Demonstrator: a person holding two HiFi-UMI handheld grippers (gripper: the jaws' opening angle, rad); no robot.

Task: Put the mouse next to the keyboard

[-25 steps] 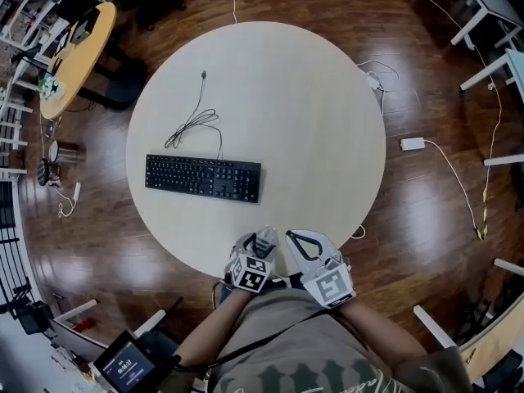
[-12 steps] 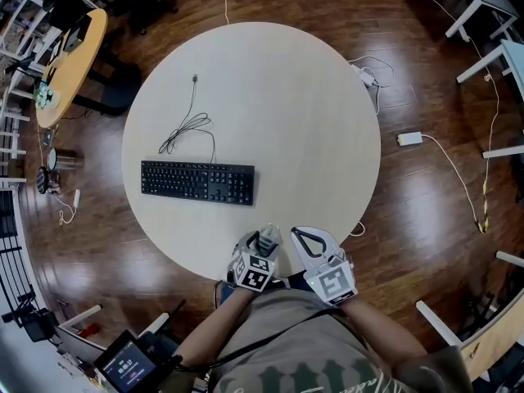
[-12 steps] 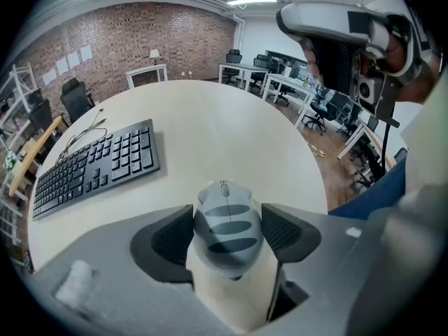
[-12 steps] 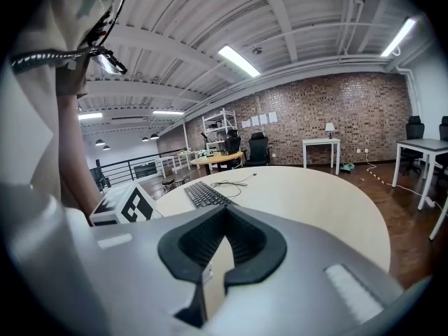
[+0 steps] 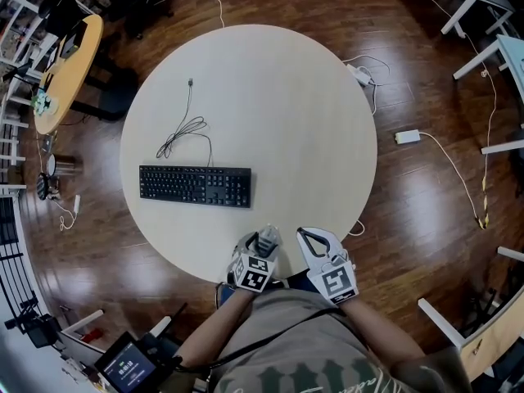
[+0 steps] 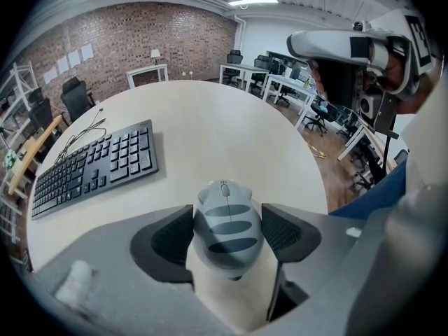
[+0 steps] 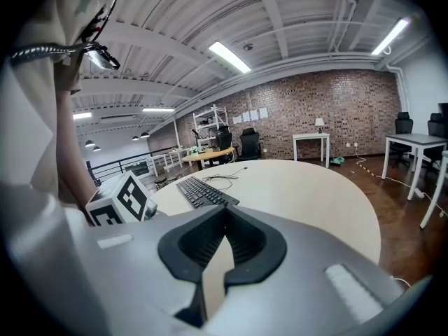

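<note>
Mouse (image 6: 225, 217), single, clamped by left gripper (image 5: 264, 241), plain only in left gripper view. Right gripper (image 7: 223, 214) closed, empty. One keyboard (image 5: 195, 186) near table's (image 5: 295, 113) left edge.

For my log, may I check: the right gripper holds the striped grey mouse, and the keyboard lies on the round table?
Not quite: the left gripper holds the mouse, clamped between its jaws, as the left gripper view shows. The right gripper has its jaws shut on nothing. The keyboard does lie on the round table.

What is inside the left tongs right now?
A grey striped mouse, clamped by the left tongs, with the pale table showing beneath. The mouse's underside faces away and cannot be seen.
</note>
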